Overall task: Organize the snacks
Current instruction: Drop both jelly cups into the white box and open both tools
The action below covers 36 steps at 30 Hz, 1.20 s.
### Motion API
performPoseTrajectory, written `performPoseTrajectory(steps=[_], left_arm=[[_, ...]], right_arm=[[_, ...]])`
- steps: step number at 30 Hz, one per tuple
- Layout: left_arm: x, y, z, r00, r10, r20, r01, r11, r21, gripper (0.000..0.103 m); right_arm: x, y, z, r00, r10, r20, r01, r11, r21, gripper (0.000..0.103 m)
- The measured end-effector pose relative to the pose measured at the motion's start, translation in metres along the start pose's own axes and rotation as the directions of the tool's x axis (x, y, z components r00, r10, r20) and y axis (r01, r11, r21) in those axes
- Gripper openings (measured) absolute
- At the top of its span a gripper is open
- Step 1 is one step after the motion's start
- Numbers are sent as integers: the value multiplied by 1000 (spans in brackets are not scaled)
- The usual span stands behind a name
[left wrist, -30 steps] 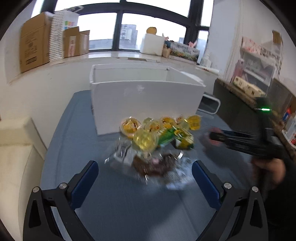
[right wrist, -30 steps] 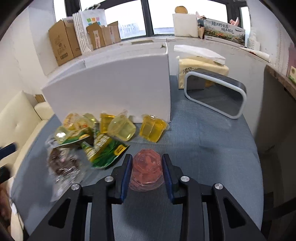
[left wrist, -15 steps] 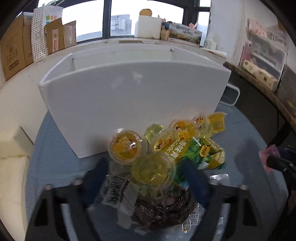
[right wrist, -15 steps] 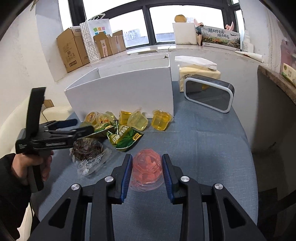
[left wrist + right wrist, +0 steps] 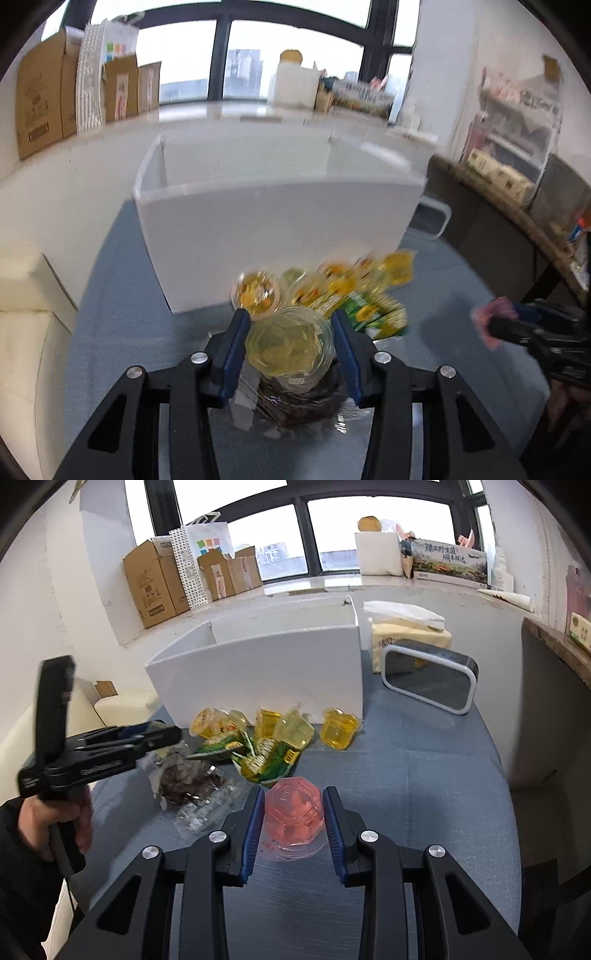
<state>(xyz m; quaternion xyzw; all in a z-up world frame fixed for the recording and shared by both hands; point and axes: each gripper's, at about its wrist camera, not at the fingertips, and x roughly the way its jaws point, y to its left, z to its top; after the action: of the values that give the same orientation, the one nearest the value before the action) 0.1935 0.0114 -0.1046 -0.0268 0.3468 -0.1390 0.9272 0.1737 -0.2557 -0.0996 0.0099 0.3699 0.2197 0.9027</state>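
Left gripper (image 5: 290, 341) low centre, jaws closing around a yellow jelly cup (image 5: 288, 345), right gripper (image 5: 293, 818) clamped on a pink jelly cup (image 5: 294, 809), white box (image 5: 258, 672) behind.

My left claw (image 5: 291, 345) covers the bottom of the yellow jelly cup (image 5: 288, 341), and can't tell if the pads are touching it yet. The dark snack bag (image 5: 299, 406) underneath is mostly hidden. Everything by the white box (image 5: 273, 236) is motion-blurred, labels unreadable.
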Motion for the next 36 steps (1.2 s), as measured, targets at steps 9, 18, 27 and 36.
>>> performPoseTrajectory(steps=[9, 18, 27, 36], left_arm=[[-60, -1, 59, 986, -28, 164, 20, 999, 48, 50], [-14, 38, 135, 984, -1, 180, 3, 1000, -10, 50], [42, 66, 134, 989, 108, 103, -105, 994, -31, 103], [27, 62, 118, 993, 83, 82, -81, 996, -33, 103]], right_arm=[[-8, 18, 47, 996, 50, 79, -46, 998, -46, 35], [22, 19, 146, 986, 59, 153, -49, 996, -70, 35], [96, -3, 179, 998, -38, 52, 40, 998, -38, 96], [61, -18, 160, 995, 1, 105, -1, 1000, 0, 103]])
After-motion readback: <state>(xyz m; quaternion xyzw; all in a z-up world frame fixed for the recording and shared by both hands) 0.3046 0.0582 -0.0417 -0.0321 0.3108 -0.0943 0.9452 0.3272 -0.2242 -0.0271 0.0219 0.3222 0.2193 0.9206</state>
